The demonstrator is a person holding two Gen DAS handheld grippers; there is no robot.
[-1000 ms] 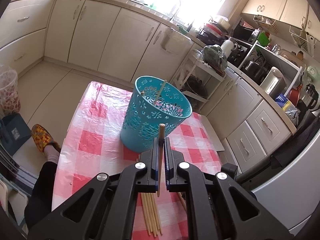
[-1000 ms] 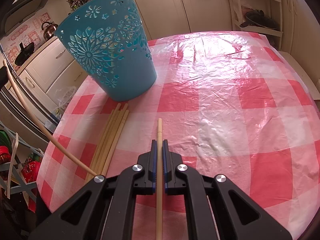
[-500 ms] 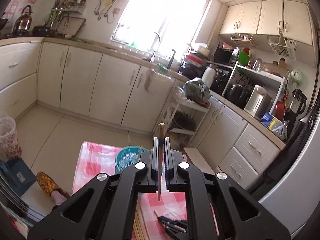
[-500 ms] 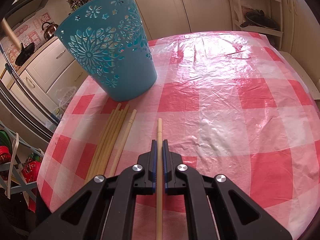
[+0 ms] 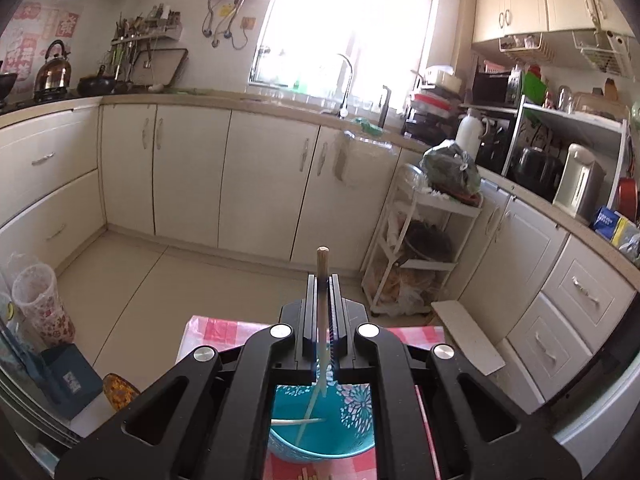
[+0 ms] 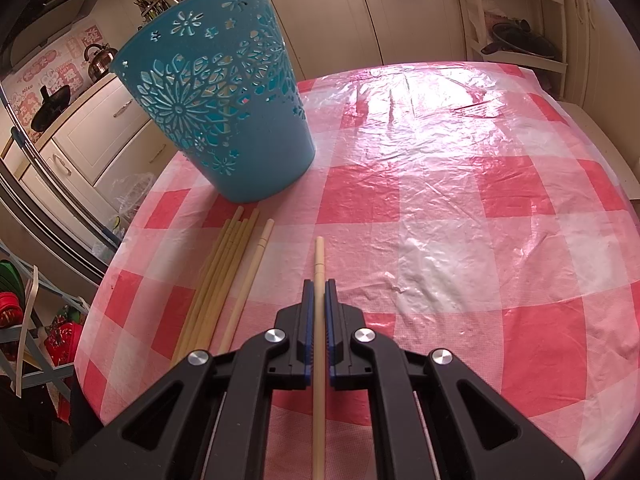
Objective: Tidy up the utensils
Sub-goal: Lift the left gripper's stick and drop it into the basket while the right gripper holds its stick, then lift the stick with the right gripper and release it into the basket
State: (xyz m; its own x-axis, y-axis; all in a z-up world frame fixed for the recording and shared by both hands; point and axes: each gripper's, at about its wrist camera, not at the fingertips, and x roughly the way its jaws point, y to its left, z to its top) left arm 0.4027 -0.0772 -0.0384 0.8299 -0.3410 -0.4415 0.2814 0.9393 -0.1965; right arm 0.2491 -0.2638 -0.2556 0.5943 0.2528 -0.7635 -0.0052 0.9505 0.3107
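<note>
the blue basket [image 6: 216, 112] stands upright on the red-and-white checked tablecloth [image 6: 440, 208], and everything here is placed from it.

the left gripper [image 5: 322, 280] hangs above the basket [image 5: 320, 424], its jaws pinched narrow on 1 wooden chopstick [image 5: 322, 276]. that stick runs up past the fingertips and down through the gap toward the basket's open mouth, its lower end over the blue inside. 1 pale stick [image 5: 296, 422] lies across the inside of the basket; whether the held stick touches it i cannot tell.

the right gripper [image 6: 319, 286] sits low over the cloth in front of the basket, to the near right of its base. its jaws are closed narrow on another chopstick [image 6: 319, 264], whose tip points toward the basket and stops well short of it.

just beside the basket's base, to the left of the right gripper, a bundle of chopsticks [image 6: 224, 272] lies flat on the cloth, ends nearly reaching the basket, with 1 single chopstick [image 6: 250, 276] lying slightly apart on the bundle's right.
</note>
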